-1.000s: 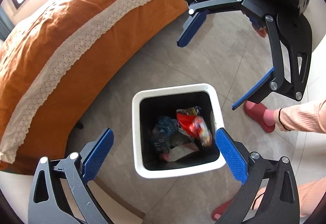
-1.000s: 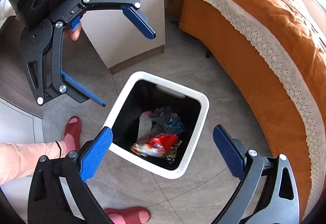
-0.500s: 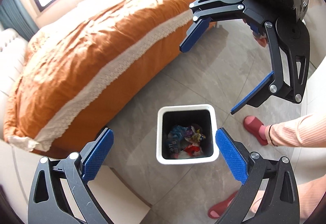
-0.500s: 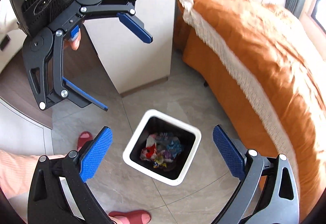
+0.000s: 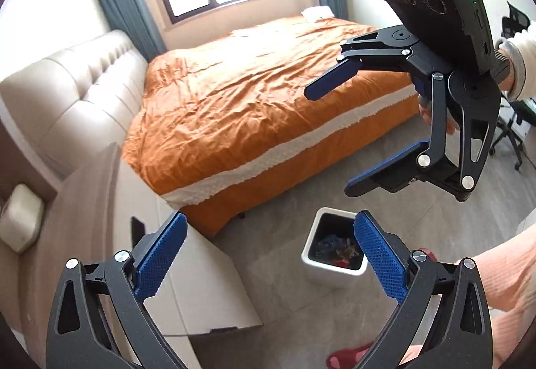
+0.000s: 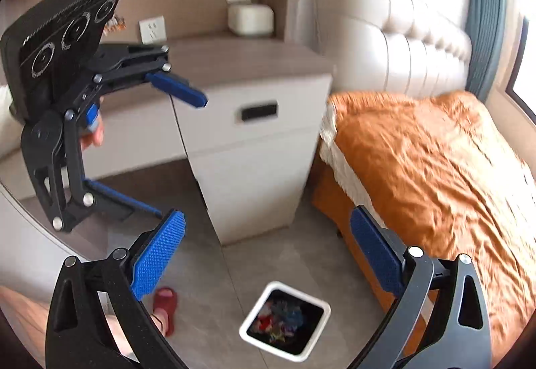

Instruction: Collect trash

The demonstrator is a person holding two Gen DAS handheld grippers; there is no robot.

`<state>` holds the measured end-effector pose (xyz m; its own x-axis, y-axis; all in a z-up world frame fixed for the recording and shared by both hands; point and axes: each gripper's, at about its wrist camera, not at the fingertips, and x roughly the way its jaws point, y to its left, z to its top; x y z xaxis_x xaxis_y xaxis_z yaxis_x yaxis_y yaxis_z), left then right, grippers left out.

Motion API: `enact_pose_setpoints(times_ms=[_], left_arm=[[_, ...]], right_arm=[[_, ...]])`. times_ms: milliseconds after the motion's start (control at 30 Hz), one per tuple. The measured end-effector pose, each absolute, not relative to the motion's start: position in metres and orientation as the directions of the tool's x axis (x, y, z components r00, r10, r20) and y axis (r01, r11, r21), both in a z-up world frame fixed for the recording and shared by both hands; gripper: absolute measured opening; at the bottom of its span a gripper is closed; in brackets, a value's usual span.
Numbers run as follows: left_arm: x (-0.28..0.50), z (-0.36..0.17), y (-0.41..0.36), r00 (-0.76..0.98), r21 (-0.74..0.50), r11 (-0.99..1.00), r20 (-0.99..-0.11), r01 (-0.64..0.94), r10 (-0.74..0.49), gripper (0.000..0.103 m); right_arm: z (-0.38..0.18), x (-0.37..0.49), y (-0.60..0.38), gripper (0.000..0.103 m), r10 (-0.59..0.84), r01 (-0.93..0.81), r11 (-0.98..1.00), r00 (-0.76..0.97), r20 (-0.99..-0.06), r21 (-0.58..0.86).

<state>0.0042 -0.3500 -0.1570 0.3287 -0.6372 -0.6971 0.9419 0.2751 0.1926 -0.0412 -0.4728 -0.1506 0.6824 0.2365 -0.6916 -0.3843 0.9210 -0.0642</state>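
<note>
Trash (image 6: 283, 318) in bin (image 6: 315, 302) blurred

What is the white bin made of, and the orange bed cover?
The bin looks like smooth, hard plastic: its white rim is even and slightly glossy. The bed cover looks like soft woven cloth, probably cotton: it is matte and full of fine creases, with a lacy white trim.

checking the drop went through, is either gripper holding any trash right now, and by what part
Nothing is held. The left gripper and right gripper are both open with bare pads. The trash lies inside the white bin on the floor.
</note>
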Motion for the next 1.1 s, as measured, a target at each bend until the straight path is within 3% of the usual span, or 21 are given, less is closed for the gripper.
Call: enact_pose_setpoints(times_ms=[133, 467, 767, 1100], left_arm=[[0.008, -0.119, -0.297, 0.423, 0.222, 0.374, -0.649, 0.900, -0.632, 0.098], [0.032, -0.052, -0.145, 0.603, 0.107, 0.676, -0.568, 0.729, -0.561, 0.098], [0.048, -0.036, -0.034, 0.790, 0.060, 0.935, -0.556, 0.350, -0.260, 0.098], [0.033, 0.005, 0.019, 0.870, -0.012, 1.000, -0.492, 0.023, -0.026, 0.098]], right_arm=[[-0.109, -0.020, -0.423, 0.098, 0.281, -0.430, 0.899, 0.716, -0.639, -0.088], [-0.050, 0.021, -0.275, 0.098, 0.367, -0.484, 0.869, 0.769, -0.524, -0.101], [-0.035, 0.059, -0.175, 0.098, 0.480, -0.596, 0.800, 0.710, -0.515, -0.077], [-0.014, 0.074, -0.132, 0.098, 0.559, -0.620, 0.784, 0.705, -0.435, 0.003]])
